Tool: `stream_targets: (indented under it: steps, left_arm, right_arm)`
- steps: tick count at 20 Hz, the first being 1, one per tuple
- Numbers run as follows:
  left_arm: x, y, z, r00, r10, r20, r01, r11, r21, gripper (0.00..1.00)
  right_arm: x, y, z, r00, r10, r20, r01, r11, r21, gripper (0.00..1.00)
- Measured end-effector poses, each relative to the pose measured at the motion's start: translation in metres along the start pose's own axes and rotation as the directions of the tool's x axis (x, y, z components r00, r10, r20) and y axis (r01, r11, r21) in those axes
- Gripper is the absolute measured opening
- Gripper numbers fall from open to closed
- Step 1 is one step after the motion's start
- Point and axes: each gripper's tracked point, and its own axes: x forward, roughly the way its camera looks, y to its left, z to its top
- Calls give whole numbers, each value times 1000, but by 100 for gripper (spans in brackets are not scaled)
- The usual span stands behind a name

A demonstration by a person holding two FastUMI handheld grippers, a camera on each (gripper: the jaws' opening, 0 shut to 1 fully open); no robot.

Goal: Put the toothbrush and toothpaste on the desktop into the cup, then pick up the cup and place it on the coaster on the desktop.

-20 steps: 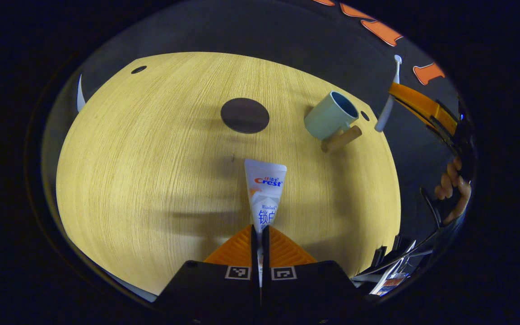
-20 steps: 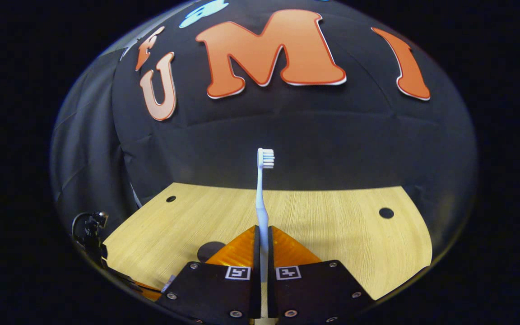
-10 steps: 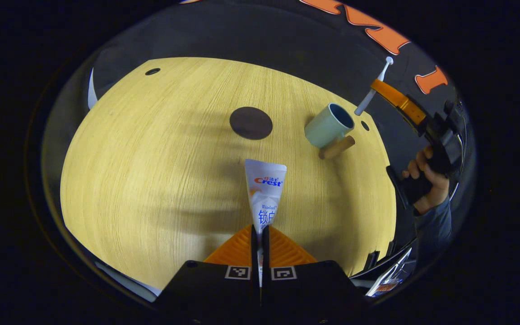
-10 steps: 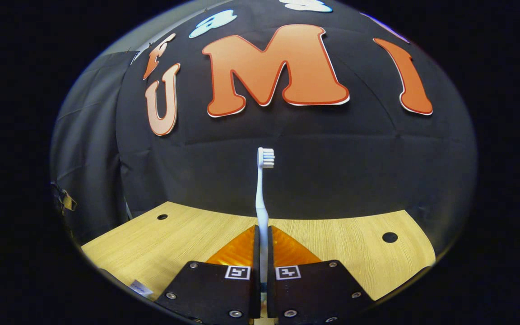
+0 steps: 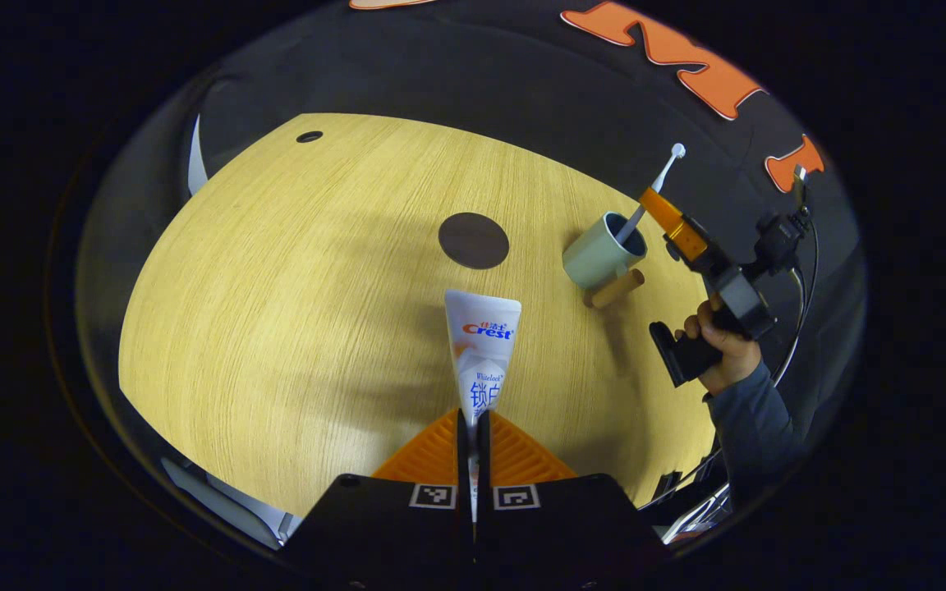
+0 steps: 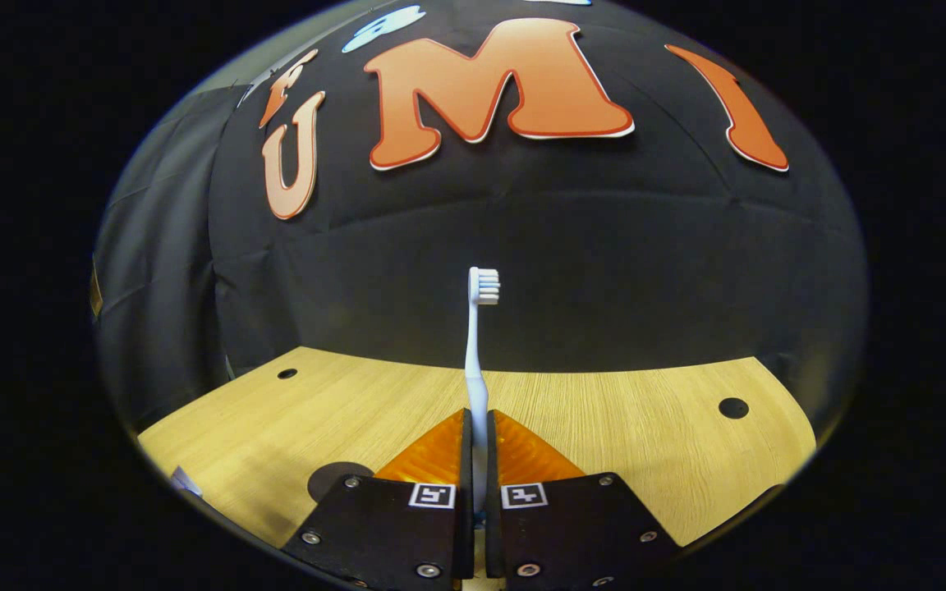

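Note:
My left gripper (image 5: 473, 420) is shut on the lower end of a white toothpaste tube (image 5: 482, 345), which points forward above the wooden desktop (image 5: 292, 279). A pale green cup (image 5: 600, 256) with a wooden handle stands at the right. In the left gripper view the right gripper (image 5: 660, 215), held by a hand (image 5: 719, 349), hangs over the cup with the white toothbrush (image 5: 654, 185), whose lower end dips into the cup's mouth. In the right gripper view my right gripper (image 6: 477, 427) is shut on the toothbrush (image 6: 477, 345), bristles up. The dark round coaster (image 5: 474, 240) lies left of the cup, its edge (image 6: 333, 480) low in the right gripper view.
Small dark holes (image 5: 309, 136) mark the desktop corners (image 6: 732, 407). A white sheet (image 5: 195, 156) shows past the far left edge. The person's sleeve (image 5: 756, 427) and cables (image 5: 793, 271) hang off the right side.
The right gripper has carried the toothbrush leftward and down until its lower end entered the cup. My left gripper keeps its hold on the toothpaste with little change.

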Motion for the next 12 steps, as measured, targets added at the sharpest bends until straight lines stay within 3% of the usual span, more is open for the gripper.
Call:
stream_targets:
  steps: [7, 12]
  left_arm:
    - [1, 1, 12, 999, 3, 34, -4, 1000, 19, 2]
    - [13, -4, 29, 997, -15, 71, 11, 998, 59, 2]
  right_arm:
    - [-5, -18, -7, 998, -54, -32, 55, 998, 41, 8]
    - [-20, -19, -17, 993, -49, -110, 54, 998, 37, 13]
